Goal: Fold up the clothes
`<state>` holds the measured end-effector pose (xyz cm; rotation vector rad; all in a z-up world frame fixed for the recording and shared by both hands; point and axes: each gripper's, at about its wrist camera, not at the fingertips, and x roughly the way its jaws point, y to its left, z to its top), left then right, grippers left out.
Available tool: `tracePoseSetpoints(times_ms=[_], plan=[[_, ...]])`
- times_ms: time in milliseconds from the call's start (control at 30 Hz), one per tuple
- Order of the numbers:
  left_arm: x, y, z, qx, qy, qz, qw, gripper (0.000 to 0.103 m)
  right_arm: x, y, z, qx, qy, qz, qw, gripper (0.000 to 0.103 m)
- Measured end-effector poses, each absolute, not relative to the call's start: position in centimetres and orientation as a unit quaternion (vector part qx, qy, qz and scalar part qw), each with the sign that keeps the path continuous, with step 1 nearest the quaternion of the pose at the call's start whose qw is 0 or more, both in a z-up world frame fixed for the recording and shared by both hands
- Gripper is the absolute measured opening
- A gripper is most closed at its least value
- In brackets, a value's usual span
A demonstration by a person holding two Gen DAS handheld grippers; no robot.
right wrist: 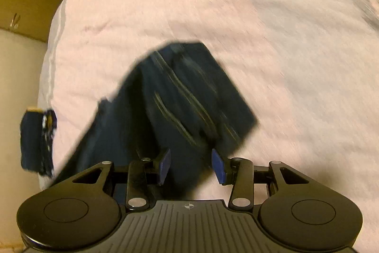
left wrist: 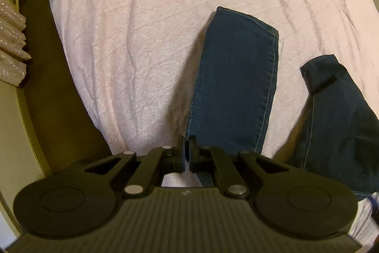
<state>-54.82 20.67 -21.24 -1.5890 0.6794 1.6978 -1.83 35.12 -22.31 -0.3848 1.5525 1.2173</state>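
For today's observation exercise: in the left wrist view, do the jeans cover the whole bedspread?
No: the jeans cover only a strip, and wide pink bedspread lies bare around them.

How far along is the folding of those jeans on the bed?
Early. The jeans lie on the pink bedspread, their two legs apart rather than stacked, so no finished fold shows. The left gripper is shut at a leg's edge; whether it pinches cloth is unclear. The right gripper is open above the denim. All folds remain.
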Motion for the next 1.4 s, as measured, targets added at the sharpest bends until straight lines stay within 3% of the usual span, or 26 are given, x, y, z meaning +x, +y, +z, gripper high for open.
tracePoseSetpoints(times_ms=[67, 133, 433, 533, 867, 967, 1133, 1300, 1400], plan=[[-55.0, 20.8, -21.3, -0.619, 0.259, 0.652, 0.352, 0.003, -2.3, 38.4, -22.2, -0.17, 0.652, 0.507, 0.538, 0.058], [-55.3, 21.0, -21.5, -0.623, 0.258, 0.649, 0.352, 0.003, -3.2, 41.7, -22.2, -0.182, 0.647, 0.509, 0.539, 0.062], [-56.2, 22.0, -22.5, -0.645, 0.249, 0.631, 0.352, 0.003, -7.7, 49.4, -26.1, -0.284, 0.653, 0.456, 0.533, 0.064], [-56.7, 22.7, -22.5, -0.654, 0.231, 0.622, 0.364, 0.003, -7.0, 47.3, -27.0, -0.295, 0.65, 0.445, 0.541, 0.002], [-53.6, 30.3, -18.7, -0.613, 0.197, 0.582, 0.497, 0.001, 7.2, 27.1, -19.0, 0.041, 0.69, 0.382, 0.614, 0.001], [-51.9, 34.8, -15.4, -0.574, 0.18, 0.576, 0.553, 0.001, 8.2, 25.5, -15.2, 0.127, 0.65, 0.403, 0.632, 0.001], [-49.5, 41.5, -5.0, -0.472, 0.109, 0.585, 0.65, 0.001, 9.2, 25.6, -7.0, 0.269, 0.552, 0.454, 0.646, 0.001], [-47.6, 42.5, 5.8, -0.379, 0.021, 0.567, 0.731, 0.001, 9.0, 24.2, 3.1, 0.36, 0.417, 0.515, 0.657, 0.001], [-47.3, 39.3, 8.8, -0.354, -0.025, 0.539, 0.764, 0.001, 8.7, 20.0, 7.0, 0.395, 0.332, 0.537, 0.667, 0.001]])
